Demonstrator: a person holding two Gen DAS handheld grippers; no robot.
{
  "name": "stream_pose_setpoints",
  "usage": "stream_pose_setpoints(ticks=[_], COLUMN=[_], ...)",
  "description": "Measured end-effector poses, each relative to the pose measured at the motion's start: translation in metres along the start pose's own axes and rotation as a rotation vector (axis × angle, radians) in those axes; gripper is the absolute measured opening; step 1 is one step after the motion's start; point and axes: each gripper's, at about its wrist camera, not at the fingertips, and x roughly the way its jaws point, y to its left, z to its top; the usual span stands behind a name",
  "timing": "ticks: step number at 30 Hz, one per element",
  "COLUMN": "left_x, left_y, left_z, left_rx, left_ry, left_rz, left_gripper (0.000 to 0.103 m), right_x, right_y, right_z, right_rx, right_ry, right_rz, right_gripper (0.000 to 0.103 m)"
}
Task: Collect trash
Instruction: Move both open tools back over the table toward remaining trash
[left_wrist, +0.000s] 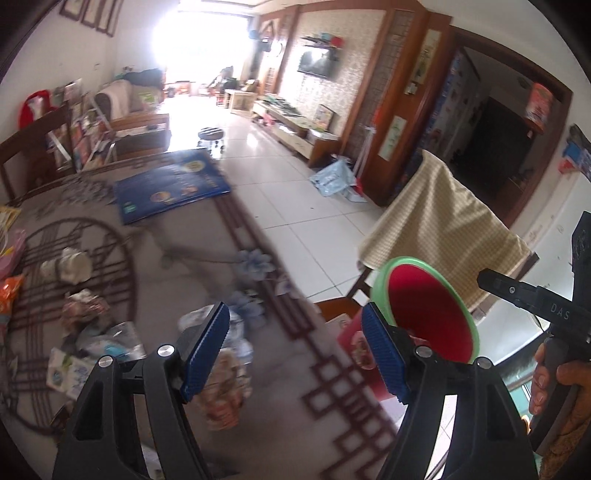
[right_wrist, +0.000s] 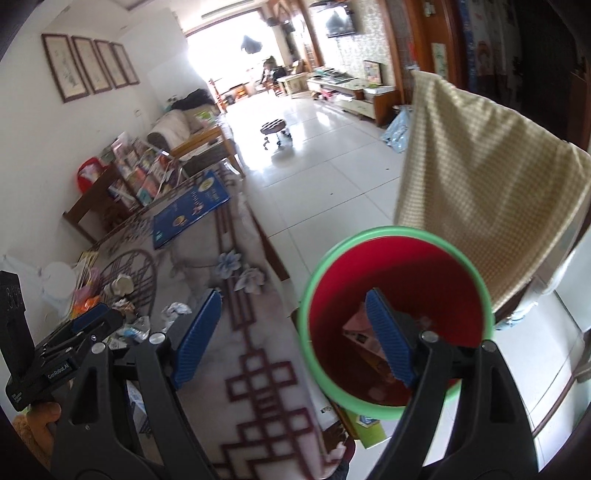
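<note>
Both jaws stood wide and empty: the left hand-held gripper (left_wrist: 295, 347) above the bench (left_wrist: 155, 258), the right hand-held gripper (right_wrist: 295, 332) by the bin (right_wrist: 397, 321), red with a green rim. Crumpled wrappers (left_wrist: 85, 306) littered the patterned bench; a blue book (left_wrist: 170, 184) lay beyond.

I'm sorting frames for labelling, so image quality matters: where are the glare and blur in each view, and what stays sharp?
Left wrist view: the far window is blown out, and the tablecloth and trash are smeared; the left gripper stays sharp. Right wrist view: the same window glares, the bin rim and tablecloth are blurred, and the right gripper is crisp. Both bend at the edges.
</note>
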Motion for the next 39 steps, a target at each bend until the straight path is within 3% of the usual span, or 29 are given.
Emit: stream_pose_setpoints(ticks=[14,21,29,39], left_x=[-0.043,-0.063,-0.068,-0.027], left_y=[0.163,0.261,0.356,0.432], left_z=[-0.035,-0.040,-0.035,-0.010], left_rx=[-0.223,-0.351,-0.418,-0.452], left_ry=[0.008,-0.002,0.009,0.061], left_rz=[0.186,0.306,0.405,0.454], left_gripper=[0.071,0.071,0.071,0.071], right_x=[0.053,0.062,0.069,0.084], right_y=[0.125,0.182,0.213,0.240], right_z=[-0.028,-0.039,-0.048,-0.052], right_rx=[-0.134,-0.179,-0.129,-0.107], right_ry=[0.135,0.158,0.140,0.158], right_rz=[0.081,0.108,0.102,0.071], right_gripper=[0.079,0.080,0.081,0.081])
